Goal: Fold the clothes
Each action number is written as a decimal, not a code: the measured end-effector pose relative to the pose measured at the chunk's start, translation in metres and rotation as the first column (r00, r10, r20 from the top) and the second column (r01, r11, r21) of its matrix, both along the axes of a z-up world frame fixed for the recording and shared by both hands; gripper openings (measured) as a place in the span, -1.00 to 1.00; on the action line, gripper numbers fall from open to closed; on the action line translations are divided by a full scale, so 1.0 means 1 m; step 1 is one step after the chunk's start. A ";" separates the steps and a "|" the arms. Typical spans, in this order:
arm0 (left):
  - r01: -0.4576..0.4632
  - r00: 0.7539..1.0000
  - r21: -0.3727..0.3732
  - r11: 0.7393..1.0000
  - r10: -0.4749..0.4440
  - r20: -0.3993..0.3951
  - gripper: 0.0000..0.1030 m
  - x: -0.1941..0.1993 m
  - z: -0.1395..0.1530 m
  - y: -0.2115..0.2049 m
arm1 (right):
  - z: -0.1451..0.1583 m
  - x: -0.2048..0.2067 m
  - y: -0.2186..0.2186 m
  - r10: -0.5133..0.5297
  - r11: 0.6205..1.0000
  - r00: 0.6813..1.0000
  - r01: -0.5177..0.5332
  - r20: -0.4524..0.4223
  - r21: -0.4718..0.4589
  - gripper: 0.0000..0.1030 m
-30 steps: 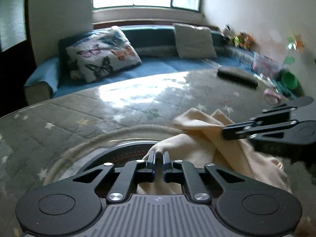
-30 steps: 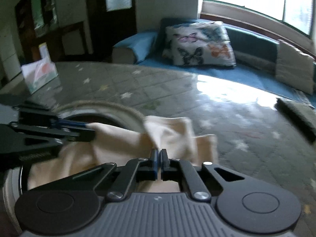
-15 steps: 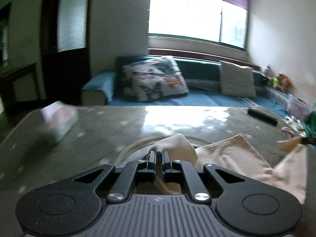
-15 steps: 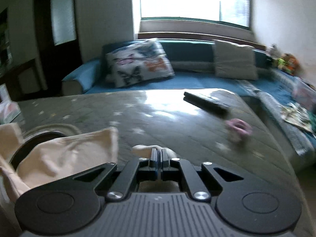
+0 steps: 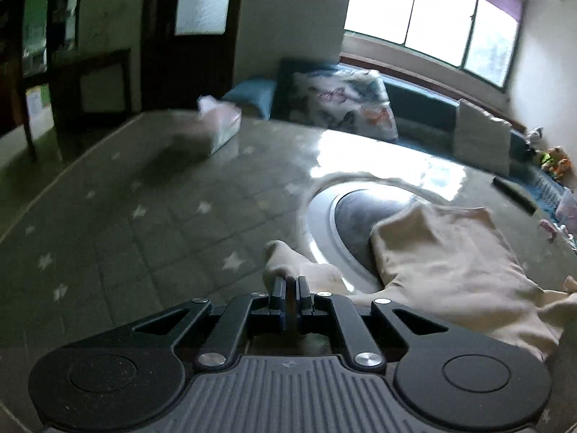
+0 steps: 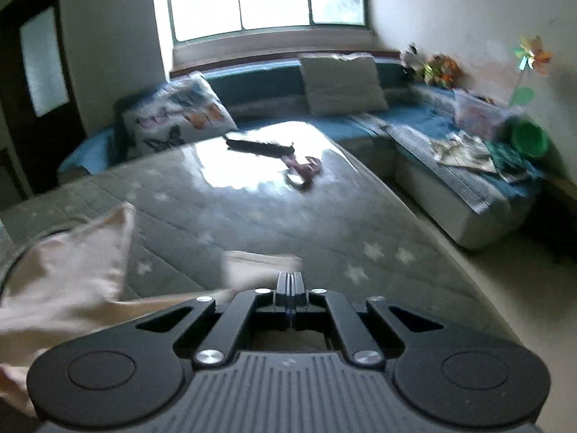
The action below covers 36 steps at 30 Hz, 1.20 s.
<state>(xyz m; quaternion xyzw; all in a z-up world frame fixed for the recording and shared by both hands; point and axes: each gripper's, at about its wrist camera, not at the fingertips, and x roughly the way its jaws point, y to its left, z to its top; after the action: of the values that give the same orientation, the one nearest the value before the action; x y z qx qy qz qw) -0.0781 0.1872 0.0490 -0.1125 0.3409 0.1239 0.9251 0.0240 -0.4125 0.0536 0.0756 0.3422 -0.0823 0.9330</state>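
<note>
A cream garment (image 5: pixel 447 263) lies stretched over the grey star-patterned table (image 5: pixel 144 223) and partly over a round grey basin (image 5: pixel 360 213). My left gripper (image 5: pixel 289 281) is shut on one corner of the garment, which bunches just past its tips. In the right wrist view my right gripper (image 6: pixel 289 277) is shut on another corner of the cream garment (image 6: pixel 68 274), whose body trails off to the left. Neither gripper shows in the other's view.
A tissue box (image 5: pixel 220 122) stands at the table's far left. A dark brush (image 6: pixel 259 144) and a pink item (image 6: pixel 303 166) lie at the far end. A blue sofa (image 6: pixel 450 166) with a butterfly cushion (image 6: pixel 176 122) runs behind and to the right of the table.
Both grippers have swung apart, the left to the left and the right to the right, drawing the garment out between them. The round basin is now mostly uncovered.
</note>
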 end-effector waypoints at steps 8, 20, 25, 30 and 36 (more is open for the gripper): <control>-0.035 0.999 0.086 0.996 0.037 -0.031 -0.37 0.004 0.004 0.004 | 0.002 0.025 0.005 0.103 0.994 0.994 -0.104 -0.022 -0.033 -0.88; 0.216 0.976 0.149 0.965 -0.218 -0.002 -0.21 0.092 0.005 -0.047 | 0.006 0.099 0.097 0.393 0.919 0.919 -0.394 -0.033 -0.027 -0.54; 0.317 0.948 0.188 0.930 -0.318 -0.025 -0.20 0.144 -0.011 -0.075 | -0.002 0.133 0.138 0.488 0.872 0.871 -0.489 -0.051 -0.019 -0.50; 0.394 0.919 0.197 0.898 -0.391 -0.054 -0.17 0.184 -0.028 -0.094 | -0.013 0.159 0.171 0.536 0.843 0.841 -0.538 -0.074 -0.018 -0.50; 0.428 0.904 0.196 0.882 -0.421 -0.076 -0.19 0.217 -0.045 -0.103 | -0.026 0.193 0.187 0.558 0.827 0.824 -0.562 -0.097 -0.016 -0.49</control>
<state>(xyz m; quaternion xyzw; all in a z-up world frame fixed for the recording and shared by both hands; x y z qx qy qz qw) 0.1385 0.0845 0.0036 0.0642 0.3570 -0.0449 0.9308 0.2168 -0.2258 0.0274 -0.0523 0.3883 0.1840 0.9015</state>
